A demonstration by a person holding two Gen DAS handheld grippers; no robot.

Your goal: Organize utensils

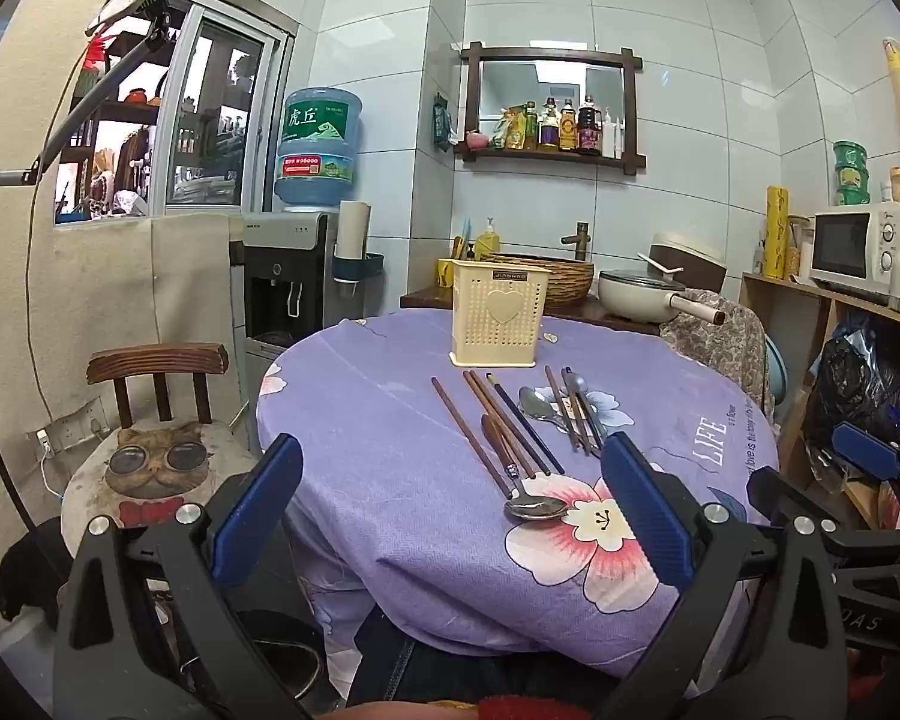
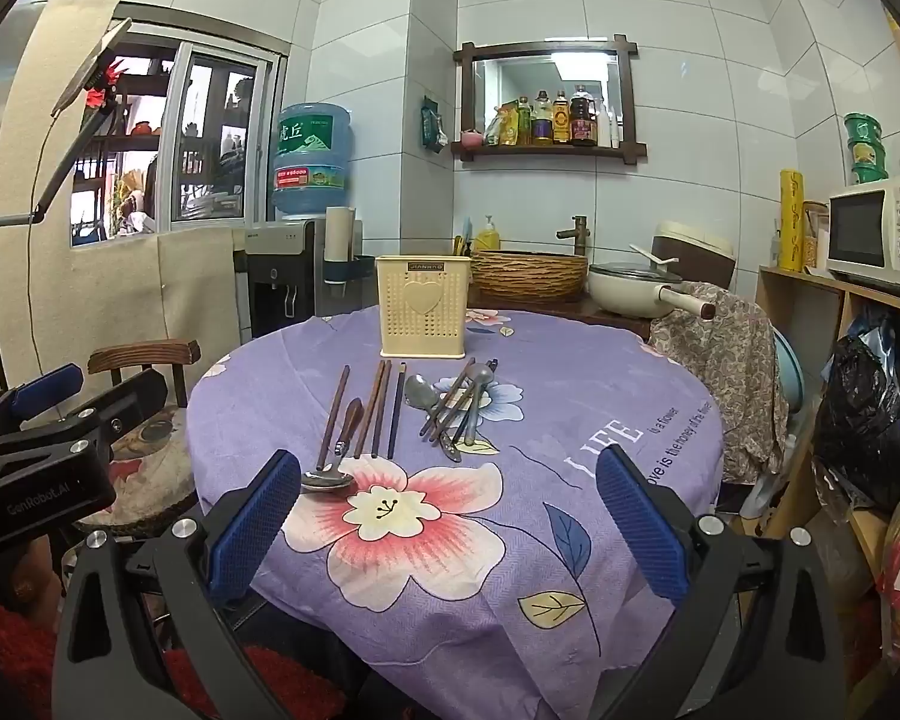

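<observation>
A cream perforated utensil holder [image 1: 498,315] [image 2: 423,307] with a heart on its front stands upright at the far side of the round table. In front of it lie several brown and dark chopsticks [image 1: 498,420] [image 2: 378,408], a wooden-handled spoon [image 1: 525,495] [image 2: 333,462] nearest me, and a heap of metal spoons and chopsticks [image 1: 561,408] [image 2: 456,405] to the right. My left gripper [image 1: 450,504] is open above the near table edge, nothing between its blue pads. My right gripper [image 2: 447,510] is open too, over the flowered cloth, empty.
A purple flowered cloth [image 2: 570,408] covers the table. A wooden chair with a cat cushion [image 1: 156,462] stands at the left, a black cat [image 1: 15,585] on the floor below. A water dispenser [image 1: 294,276], a sink counter with a pan [image 2: 636,291], and a shelf with a microwave [image 2: 870,228] line the back and right.
</observation>
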